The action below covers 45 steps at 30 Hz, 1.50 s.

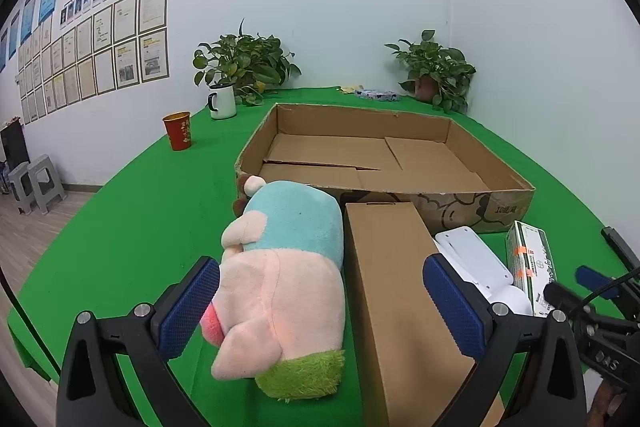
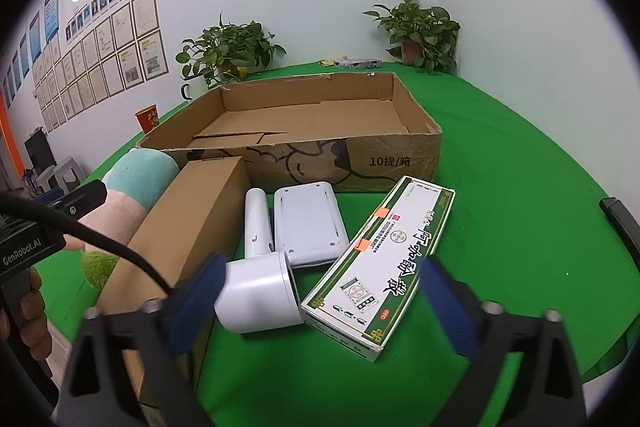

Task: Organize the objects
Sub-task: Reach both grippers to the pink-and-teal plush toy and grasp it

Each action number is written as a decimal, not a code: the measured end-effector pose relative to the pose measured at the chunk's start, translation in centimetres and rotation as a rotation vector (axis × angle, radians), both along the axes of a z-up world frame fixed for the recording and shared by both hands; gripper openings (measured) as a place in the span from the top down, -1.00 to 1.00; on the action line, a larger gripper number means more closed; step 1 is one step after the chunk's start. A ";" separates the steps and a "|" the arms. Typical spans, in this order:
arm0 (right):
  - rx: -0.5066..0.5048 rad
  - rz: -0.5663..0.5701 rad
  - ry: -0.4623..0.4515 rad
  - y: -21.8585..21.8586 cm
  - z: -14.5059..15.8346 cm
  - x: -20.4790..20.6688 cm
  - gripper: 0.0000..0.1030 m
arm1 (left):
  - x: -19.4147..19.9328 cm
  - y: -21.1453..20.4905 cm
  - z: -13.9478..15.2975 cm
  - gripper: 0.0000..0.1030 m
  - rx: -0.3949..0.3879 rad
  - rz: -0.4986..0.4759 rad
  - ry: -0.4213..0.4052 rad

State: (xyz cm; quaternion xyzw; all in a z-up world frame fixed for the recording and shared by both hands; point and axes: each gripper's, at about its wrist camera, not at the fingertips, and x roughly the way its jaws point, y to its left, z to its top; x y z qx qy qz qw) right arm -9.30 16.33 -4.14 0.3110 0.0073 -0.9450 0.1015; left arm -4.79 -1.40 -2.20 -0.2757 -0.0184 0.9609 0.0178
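My left gripper (image 1: 320,283) stands open wide over a pink, teal and green plush toy (image 1: 280,267) and a long brown carton (image 1: 392,287), both lying between its fingers. Behind them sits a large open cardboard box (image 1: 500,211), with only loose flaps inside. My right gripper (image 2: 320,279) is open, with a white cylindrical device (image 2: 260,291) and a green-and-white medicine box (image 2: 392,259) between its blurred fingers. A flat white device (image 2: 308,223) lies just beyond. The plush toy (image 2: 136,187) and carton (image 2: 192,219) show at the left of the right wrist view.
A red paper cup (image 1: 177,131) and a white mug (image 1: 222,101) stand at the far left of the green table. Potted plants (image 1: 244,63) fill the back corners. Grey stools (image 1: 36,183) stand on the floor at the left. The table's round edge (image 2: 616,347) lies near right.
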 end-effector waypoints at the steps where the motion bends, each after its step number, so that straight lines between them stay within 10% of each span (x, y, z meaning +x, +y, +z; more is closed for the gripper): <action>1: 0.024 -0.003 0.005 -0.2 -0.1 0.0 0.21 | 0.0 0.0 -0.1 -0.82 0.002 0.000 0.000; 4: 0.043 0.011 0.021 -0.3 -0.2 0.0 0.33 | -0.4 0.1 -0.2 0.61 -0.013 -0.043 -0.021; 5: 0.037 0.022 0.025 -0.3 -0.1 0.0 0.22 | -0.7 0.1 -0.3 0.72 -0.028 -0.052 -0.038; 7: 0.040 0.034 0.046 -0.2 0.2 0.1 -0.54 | -0.7 -0.3 -0.2 0.69 -0.018 -0.048 -0.019; 9: 0.056 0.031 0.110 -0.1 0.7 0.7 -0.99 | -0.5 -1.1 0.1 -0.13 0.003 -0.029 0.007; 10: 0.066 0.035 0.133 -0.1 0.9 0.8 -0.99 | -0.4 -1.5 0.3 -1.00 0.010 -0.012 0.019; 18: 0.019 0.275 0.244 0.0 2.4 3.0 -0.99 | -1.3 -4.9 -0.1 -0.99 0.045 0.006 -0.008; 25: -0.327 0.741 0.114 -3.1 4.8 2.8 -0.99 | -2.2 -5.7 -3.4 -0.99 0.071 -0.040 -0.107; 36: 0.070 0.510 0.032 -8.6 0.0 -5.1 -0.99 | -4.0 -6.2 -7.5 -0.93 0.124 -0.085 -0.187; 45: 0.254 0.452 0.141 -13.1 0.9 -7.4 -0.99 | -3.5 -6.3 -8.2 -0.39 0.122 -0.138 -0.162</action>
